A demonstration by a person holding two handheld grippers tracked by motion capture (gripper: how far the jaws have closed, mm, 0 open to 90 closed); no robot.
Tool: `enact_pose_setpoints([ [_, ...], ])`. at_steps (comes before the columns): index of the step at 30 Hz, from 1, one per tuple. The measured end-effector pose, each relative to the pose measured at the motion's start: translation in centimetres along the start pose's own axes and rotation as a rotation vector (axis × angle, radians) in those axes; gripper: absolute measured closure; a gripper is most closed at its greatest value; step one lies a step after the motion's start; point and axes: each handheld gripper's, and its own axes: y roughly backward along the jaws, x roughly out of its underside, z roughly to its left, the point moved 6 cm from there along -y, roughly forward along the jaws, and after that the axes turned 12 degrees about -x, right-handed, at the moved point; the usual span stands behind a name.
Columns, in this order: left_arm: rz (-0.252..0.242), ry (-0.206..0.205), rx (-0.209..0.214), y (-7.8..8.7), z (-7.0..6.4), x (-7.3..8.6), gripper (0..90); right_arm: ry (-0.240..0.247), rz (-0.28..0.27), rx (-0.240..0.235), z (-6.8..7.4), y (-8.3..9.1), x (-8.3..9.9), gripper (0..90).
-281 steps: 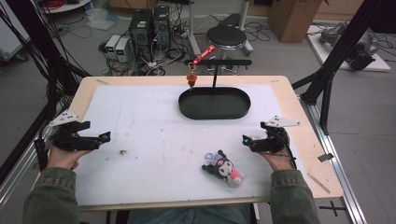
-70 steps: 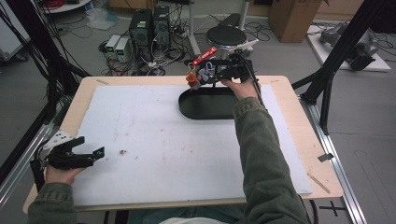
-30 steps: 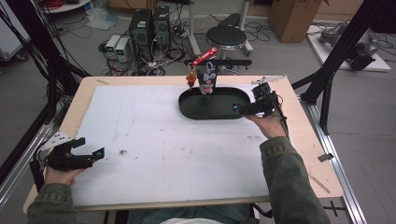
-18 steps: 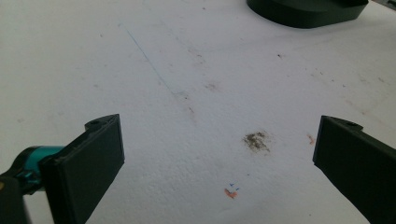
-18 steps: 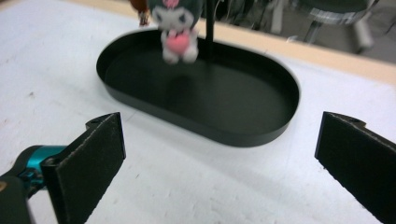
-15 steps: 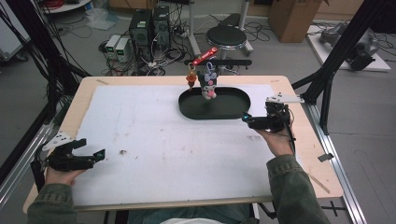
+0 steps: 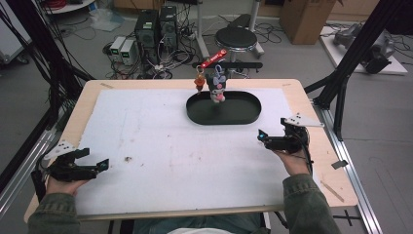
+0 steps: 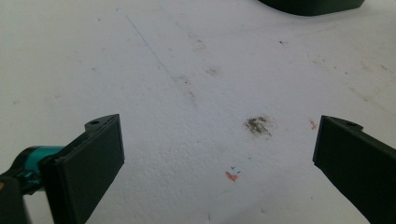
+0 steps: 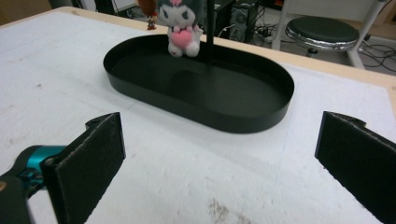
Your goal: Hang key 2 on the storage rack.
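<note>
The plush toy (image 7: 216, 88) hangs from the stand's crossbar (image 7: 229, 65) above the black tray (image 7: 248, 116); we judge hanging complete. Our right gripper (image 7: 263, 140) and left gripper (image 7: 100, 165) sit wide open and empty, well apart. Next, we rest both.

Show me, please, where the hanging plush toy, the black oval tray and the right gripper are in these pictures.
plush toy (image 9: 181, 23): right gripper view, on its body above the pink heart.
black oval tray (image 7: 243, 118): high view, on its near rim.
right gripper (image 7: 263, 139): high view, between its open fingertips.
</note>
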Motion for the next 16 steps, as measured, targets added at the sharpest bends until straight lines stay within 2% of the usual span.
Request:
enact_pose_setpoints([
  [9, 0.011, -0.007, 0.002, 0.1, -0.2, 0.4, 2.4, -0.032, 0.003, 0.008, -0.4, 0.6, 2.7, 0.5],
  [13, 0.026, -0.024, 0.005, 0.3, -0.5, 0.6, 2.4, -0.033, -0.020, 0.006, -0.8, 0.5, 2.6, 0.5],
  [16, 0.019, -0.024, 0.016, 0.5, -0.9, 0.6, 2.4, -0.022, -0.038, 0.000, -0.7, 0.6, 2.4, 0.5],
])
